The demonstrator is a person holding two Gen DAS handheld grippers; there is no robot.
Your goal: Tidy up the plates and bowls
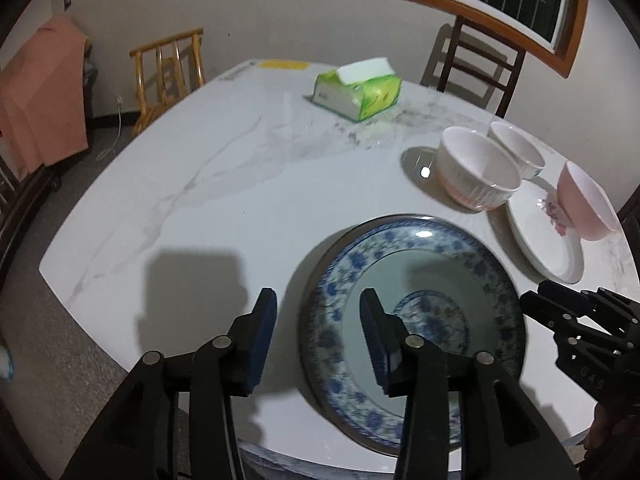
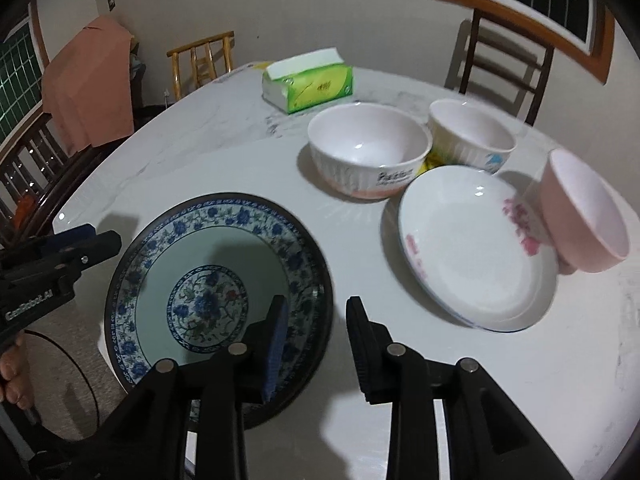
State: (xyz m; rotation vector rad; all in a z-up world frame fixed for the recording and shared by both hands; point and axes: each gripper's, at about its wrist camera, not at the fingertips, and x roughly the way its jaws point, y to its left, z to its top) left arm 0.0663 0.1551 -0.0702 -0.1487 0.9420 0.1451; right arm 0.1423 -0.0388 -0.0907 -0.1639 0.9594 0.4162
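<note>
Near the worktop [image 1: 200, 184] edge sits the blue plate [image 2: 168, 248], partly overhanging. My left gripper [image 1: 318, 336] and right gripper [image 2: 316, 344] both gape, empty, straddling its rim. Risk: a nudge tips it off; pink bowl [image 2: 584, 216] leans on white plate [image 2: 472, 256], could roll.

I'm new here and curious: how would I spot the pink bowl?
Start at the white marble table, then go to its right edge, past the white plate. The pink bowl leans tilted on that plate's rim, the only bowl pink all over outside.
</note>
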